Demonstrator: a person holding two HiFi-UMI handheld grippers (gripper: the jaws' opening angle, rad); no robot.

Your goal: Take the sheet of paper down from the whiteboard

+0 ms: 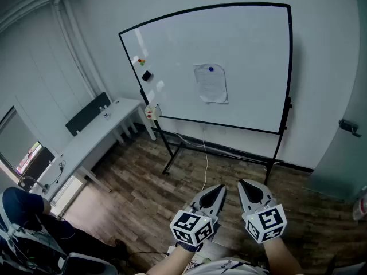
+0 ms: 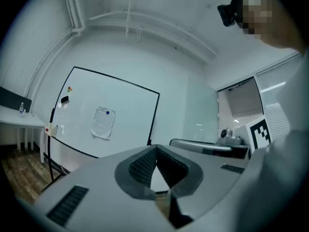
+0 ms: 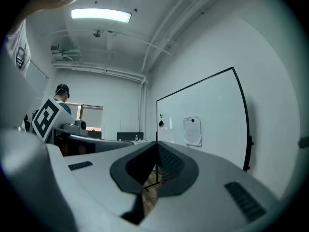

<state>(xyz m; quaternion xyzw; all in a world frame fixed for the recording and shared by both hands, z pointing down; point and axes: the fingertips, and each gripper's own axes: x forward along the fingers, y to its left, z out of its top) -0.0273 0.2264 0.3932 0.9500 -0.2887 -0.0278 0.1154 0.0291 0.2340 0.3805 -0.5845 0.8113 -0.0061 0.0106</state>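
Note:
A white sheet of paper (image 1: 211,83) hangs near the middle of the whiteboard (image 1: 252,44), pinned at its top by a blue magnet (image 1: 211,69). The sheet also shows in the left gripper view as the paper (image 2: 103,122) and in the right gripper view as the paper (image 3: 192,131). Both grippers are held low, far short of the board. My left gripper (image 1: 221,188) is shut with its tips meeting and nothing between them. My right gripper (image 1: 241,183) is shut and empty too.
The board stands on a black wheeled frame (image 1: 172,153) over wood flooring. A black eraser (image 1: 147,75) and small coloured magnets (image 1: 141,62) sit at the board's left. A white desk (image 1: 92,142) runs along the left wall. A cable (image 1: 205,153) hangs below the board.

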